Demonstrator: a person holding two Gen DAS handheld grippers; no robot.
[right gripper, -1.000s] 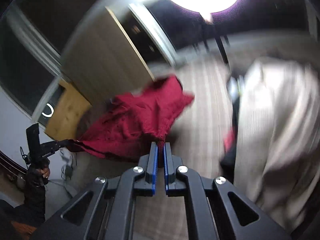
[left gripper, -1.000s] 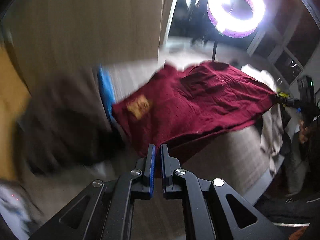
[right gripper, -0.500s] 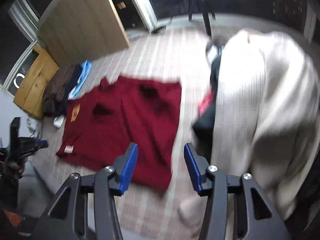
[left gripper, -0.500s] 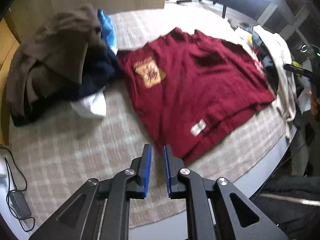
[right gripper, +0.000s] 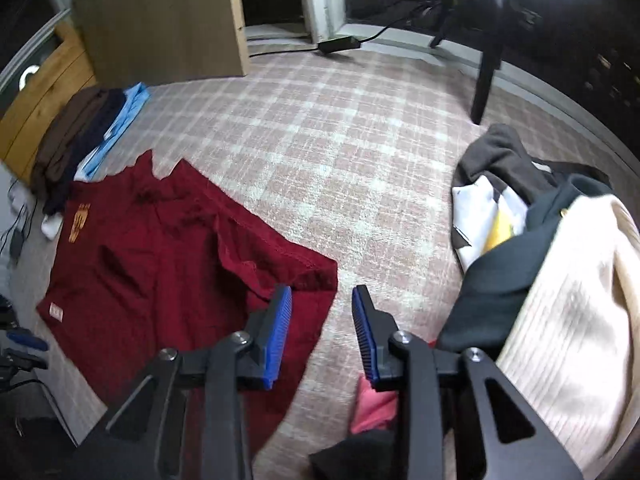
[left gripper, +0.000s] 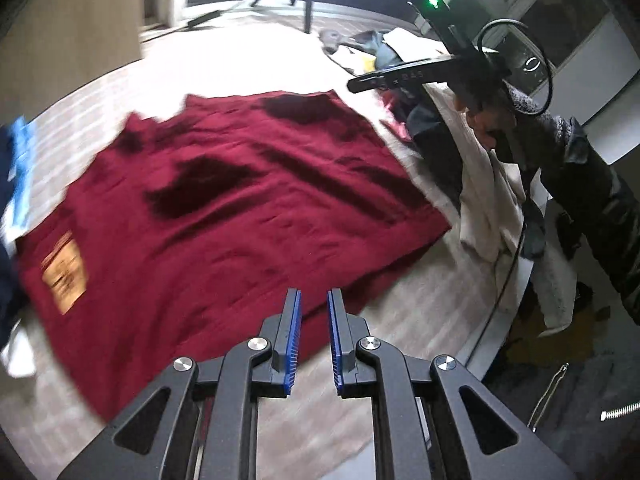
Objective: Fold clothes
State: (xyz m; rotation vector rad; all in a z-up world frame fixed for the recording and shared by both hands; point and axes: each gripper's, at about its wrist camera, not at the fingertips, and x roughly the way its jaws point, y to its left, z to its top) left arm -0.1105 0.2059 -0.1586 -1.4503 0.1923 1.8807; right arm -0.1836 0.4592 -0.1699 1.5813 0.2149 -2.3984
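Observation:
A dark red shirt (left gripper: 224, 208) with an orange patch lies spread flat on the plaid cloth surface (right gripper: 340, 128); it also shows in the right wrist view (right gripper: 160, 272). My left gripper (left gripper: 313, 300) is open and empty, just above the shirt's near edge. My right gripper (right gripper: 322, 294) is open wide and empty, hovering over the shirt's right corner. The right gripper also shows in the left wrist view (left gripper: 360, 84), held in a hand at the upper right.
A stack of folded brown, navy and light blue clothes (right gripper: 84, 128) lies left of the shirt. A heap of cream, dark green, grey and pink garments (right gripper: 552, 264) lies on the right. A wooden cabinet (right gripper: 160, 16) and a lamp stand leg (right gripper: 486, 76) stand behind.
The red shirt, held up by both grippers a second ago, now lies flat. Both grippers have opened and let it go; the right has drawn closer to the shirt's corner.

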